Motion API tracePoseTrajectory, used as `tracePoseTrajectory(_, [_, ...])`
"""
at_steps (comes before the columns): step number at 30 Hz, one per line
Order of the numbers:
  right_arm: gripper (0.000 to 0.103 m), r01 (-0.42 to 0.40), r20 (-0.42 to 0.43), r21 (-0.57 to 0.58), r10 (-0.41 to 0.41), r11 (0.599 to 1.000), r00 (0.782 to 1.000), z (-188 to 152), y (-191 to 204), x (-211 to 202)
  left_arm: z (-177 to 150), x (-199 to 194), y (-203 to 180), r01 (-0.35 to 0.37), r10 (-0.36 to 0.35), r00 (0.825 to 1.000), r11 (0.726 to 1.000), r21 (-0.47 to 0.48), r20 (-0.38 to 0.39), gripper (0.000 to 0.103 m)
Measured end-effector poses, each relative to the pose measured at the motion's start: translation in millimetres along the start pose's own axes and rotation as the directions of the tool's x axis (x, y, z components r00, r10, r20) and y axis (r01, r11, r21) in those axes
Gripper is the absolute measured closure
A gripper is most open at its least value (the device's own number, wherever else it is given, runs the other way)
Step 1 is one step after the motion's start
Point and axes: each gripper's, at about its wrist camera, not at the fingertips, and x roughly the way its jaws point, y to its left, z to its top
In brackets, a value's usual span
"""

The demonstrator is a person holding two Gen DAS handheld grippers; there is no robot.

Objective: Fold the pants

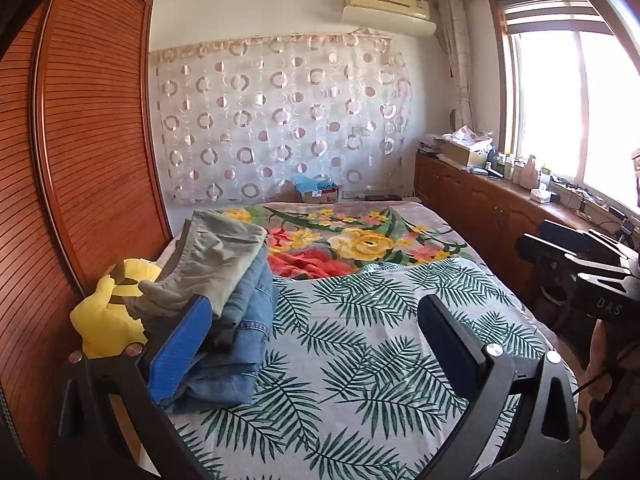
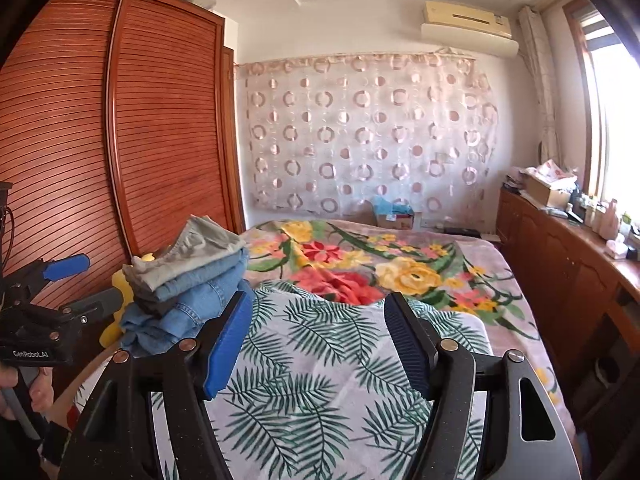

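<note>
A stack of folded pants (image 1: 232, 300) lies at the left edge of the bed: grey-green pants on top, blue jeans below. The stack also shows in the right wrist view (image 2: 188, 280). My left gripper (image 1: 316, 312) is open and empty above the palm-leaf cloth (image 1: 360, 340), its blue left finger (image 1: 180, 352) right beside the stack. My right gripper (image 2: 320, 320) is open and empty over the same cloth (image 2: 320, 392), to the right of the stack. The right gripper's body shows at the right edge of the left wrist view (image 1: 592, 272).
A yellow plush toy (image 1: 108, 312) lies left of the stack. A wooden louvred wardrobe (image 1: 88, 140) stands along the bed's left side. A floral blanket (image 1: 360, 240) covers the far bed. A wooden cabinet (image 1: 480, 200) with clutter runs under the window at the right.
</note>
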Motion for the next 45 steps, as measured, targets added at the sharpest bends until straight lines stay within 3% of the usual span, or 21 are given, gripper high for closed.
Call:
tracePoseTrajectory(9, [0.031,0.076,-0.012,0.034,-0.075,0.997,0.997,-1,-3,-25,-4,-7,-24,0.032,-0.032,0.999,0.999,0.014,-0.004,0.0])
tracePoseTrajectory(22, [0.031,0.165,0.037,0.061,-0.167,0.984,0.985,-12,12,-56,2,-30,-43,0.044,-0.045,0.997,0.999,0.022,0.055,0.0])
tracePoseTrajectory(45, [0.031,0.166,0.042,0.065,-0.169,0.984,0.985,-20,8,-58,2,-32,-47,0.04,-0.041,0.998,0.999,0.018,0.053,0.0])
